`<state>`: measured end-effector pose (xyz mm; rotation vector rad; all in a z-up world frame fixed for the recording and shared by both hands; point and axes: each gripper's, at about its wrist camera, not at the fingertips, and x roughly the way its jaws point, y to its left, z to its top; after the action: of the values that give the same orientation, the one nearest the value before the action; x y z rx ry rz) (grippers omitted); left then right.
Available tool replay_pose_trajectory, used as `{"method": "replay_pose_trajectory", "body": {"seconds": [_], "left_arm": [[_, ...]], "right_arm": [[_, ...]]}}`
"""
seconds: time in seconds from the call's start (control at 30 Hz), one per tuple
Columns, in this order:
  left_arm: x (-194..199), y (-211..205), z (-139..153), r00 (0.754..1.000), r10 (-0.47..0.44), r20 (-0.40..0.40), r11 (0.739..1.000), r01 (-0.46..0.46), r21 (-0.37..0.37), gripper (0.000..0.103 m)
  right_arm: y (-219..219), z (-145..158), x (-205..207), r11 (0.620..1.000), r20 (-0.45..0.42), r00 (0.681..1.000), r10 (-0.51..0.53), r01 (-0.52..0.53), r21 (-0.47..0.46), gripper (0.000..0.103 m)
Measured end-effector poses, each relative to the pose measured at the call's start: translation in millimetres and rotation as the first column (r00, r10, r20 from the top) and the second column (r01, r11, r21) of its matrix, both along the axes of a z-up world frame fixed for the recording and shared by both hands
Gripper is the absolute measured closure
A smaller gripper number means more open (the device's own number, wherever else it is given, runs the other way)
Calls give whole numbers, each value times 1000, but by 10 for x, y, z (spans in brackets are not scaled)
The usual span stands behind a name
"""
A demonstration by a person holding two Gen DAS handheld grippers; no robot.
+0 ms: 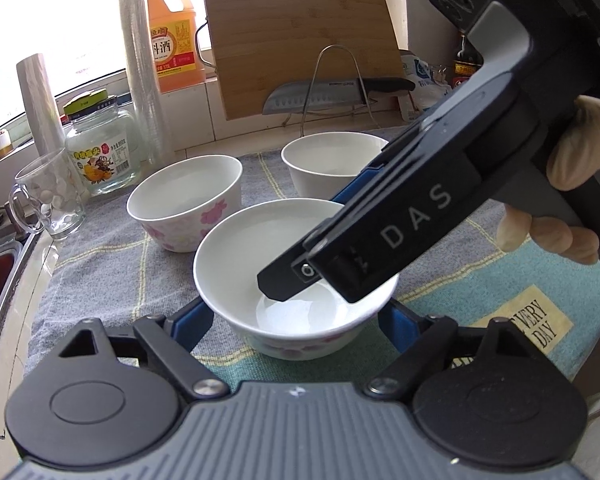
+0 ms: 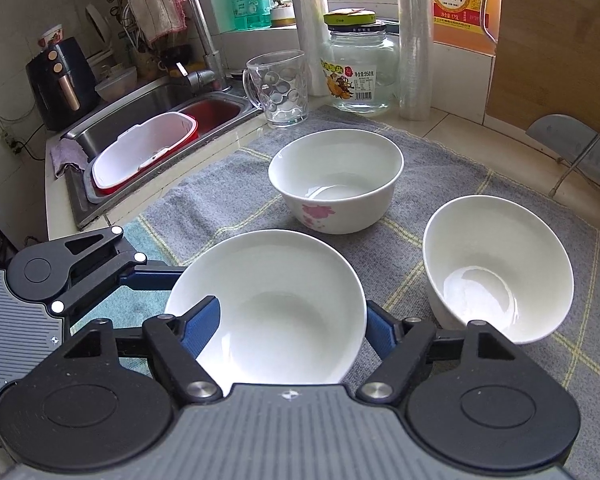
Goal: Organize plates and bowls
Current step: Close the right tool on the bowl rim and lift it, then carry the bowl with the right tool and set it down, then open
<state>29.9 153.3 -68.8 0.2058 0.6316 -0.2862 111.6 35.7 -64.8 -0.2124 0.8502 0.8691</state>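
Left wrist view: a shallow white ceramic bowl with pink flowers on its outer wall [image 1: 236,256] sits on a grey checked cloth [image 1: 100,264], low in the centre of the frame. The left gripper [image 1: 296,322] has its blue fingers [image 1: 194,316] spread wide at 9 and 3 o'clock of the bowl's wall; whether they press on it cannot be told. The right gripper [image 1: 320,236], black and lettered "DAS", comes in from 2 o'clock in a pale-gloved hand [image 1: 580,140]. It is wide open: one finger hangs inside the bowl, the other stays outside the rim, clamping nothing.

At 11 o'clock of this bowl stands a deeper white bowl with pink flowers [image 1: 184,200], and at 1 o'clock a plain white deep bowl [image 1: 332,160]; the three stand apart. A yellow patch on the cloth [image 1: 532,320] at 4 o'clock reads "EVERY DAY".

Along the far edge of the surface are a dimpled clear glass mug [image 1: 48,196], a clear glass jar with a green lid [image 1: 104,152] whose label shows "950" in the right wrist view, and an orange plastic jug marked "料酒" [image 1: 172,40]. A bamboo cutting board [image 1: 300,32] leans against the tiled wall with a steel knife with a black handle [image 1: 312,98] on a wire rack before it.

At 10 o'clock in the right wrist view, a steel sink [image 2: 140,104] holds a red and white tub [image 2: 140,156], with a black air fryer [image 2: 60,80] behind it.
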Motion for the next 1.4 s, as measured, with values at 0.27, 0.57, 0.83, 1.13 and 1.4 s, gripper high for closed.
{"method": "replay_pose_trajectory", "body": {"seconds": [0.27,0.57,0.83,1.13,1.4], "left_arm": [[-16,-19,50,1000,-11,-21,1000,11,4,14],[-86,-150,144,998,-60,-21,998,60,10,14],[-84,-400,179,992,-127,-26,992,127,-5,14],[-71,-797,181,973,-230,-26,973,229,-19,14],[-25,-1098,138,954,-297,-38,955,296,-30,14]], "right_arm": [[-47,53,-45,1000,-9,1000,3,-3,12,22],[-267,163,-164,999,-12,1000,-25,25,42,21],[-595,247,-283,995,2,996,-86,85,49,21],[-1050,276,-400,983,16,984,-179,179,31,20],[-1393,260,-452,969,14,969,-248,248,18,20]]}}
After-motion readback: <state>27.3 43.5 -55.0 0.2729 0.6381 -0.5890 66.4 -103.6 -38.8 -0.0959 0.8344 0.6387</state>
